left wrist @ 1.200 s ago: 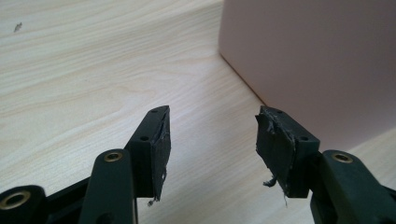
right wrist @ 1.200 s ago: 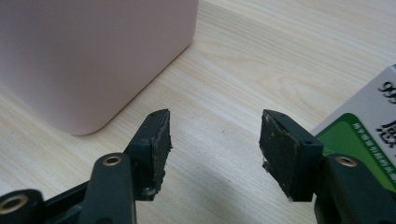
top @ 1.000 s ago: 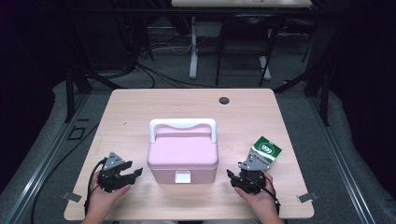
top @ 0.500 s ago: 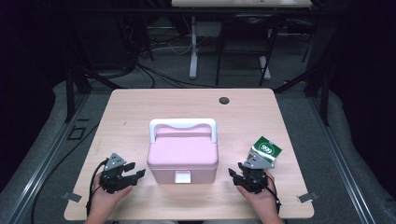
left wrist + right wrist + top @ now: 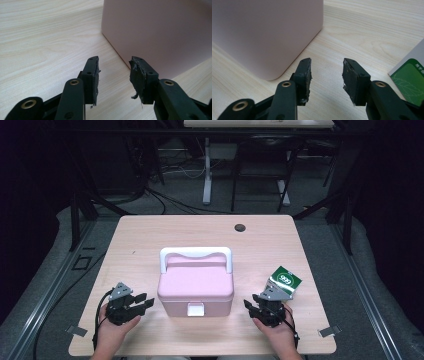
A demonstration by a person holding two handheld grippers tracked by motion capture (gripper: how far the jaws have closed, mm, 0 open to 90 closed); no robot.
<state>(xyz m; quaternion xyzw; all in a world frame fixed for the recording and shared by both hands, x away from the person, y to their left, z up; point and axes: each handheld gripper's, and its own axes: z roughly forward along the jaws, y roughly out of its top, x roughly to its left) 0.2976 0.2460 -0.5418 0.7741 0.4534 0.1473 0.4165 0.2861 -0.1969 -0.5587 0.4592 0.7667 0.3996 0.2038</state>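
On a pale wooden table (image 5: pixel 150 240) in a dim room, a pink lidded box (image 5: pixel 196 287) with a white handle sits near the front edge, midway between two hand-held grippers. The left gripper (image 5: pixel 142 301) and right gripper (image 5: pixel 251 306) flank it, jaws partly open, just closing, holding nothing. A green-and-white packet (image 5: pixel 284 281) lies beside the right gripper.
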